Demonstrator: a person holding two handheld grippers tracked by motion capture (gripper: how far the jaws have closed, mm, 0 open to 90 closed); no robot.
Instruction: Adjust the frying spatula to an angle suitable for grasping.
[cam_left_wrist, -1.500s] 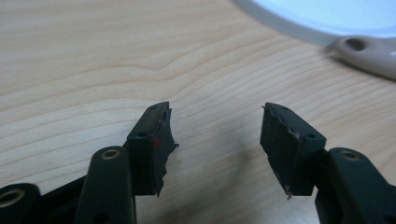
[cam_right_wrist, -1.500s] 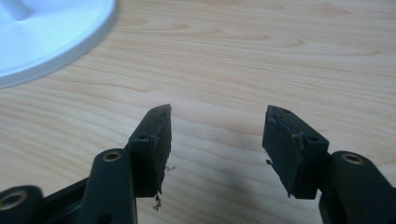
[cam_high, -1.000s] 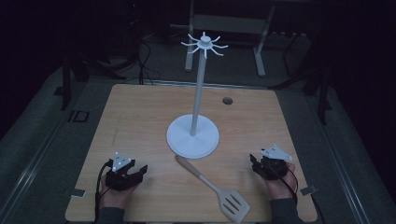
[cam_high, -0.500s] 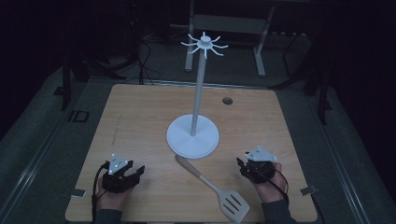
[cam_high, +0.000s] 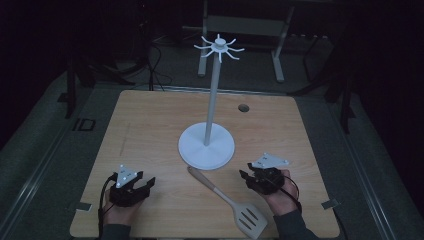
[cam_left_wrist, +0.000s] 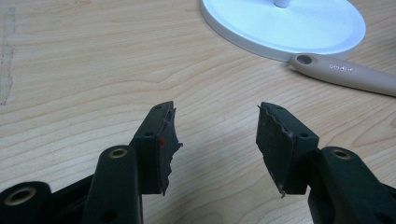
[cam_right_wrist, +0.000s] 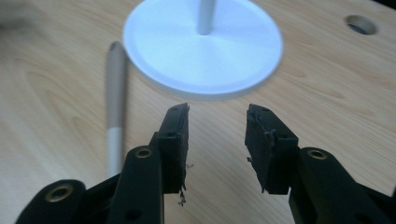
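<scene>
Spatula (cam_high: 229, 198): flat on the wooden table (cam_high: 150, 130), between both grippers, handle end touching or just beside the stand's rim.
Right gripper (cam_high: 248, 178): just right of the handle, jaws parted, nothing between them; they have just been closing.
Left gripper (cam_high: 145, 184): near the front edge, jaws apart, empty.
Stand (cam_high: 206, 145): white round base, upright pole, hooks on top.

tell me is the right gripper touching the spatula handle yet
Apart. In the right gripper view, the right gripper has bare wood between its jaws, and the spatula handle lies off to their left with table showing between.
</scene>
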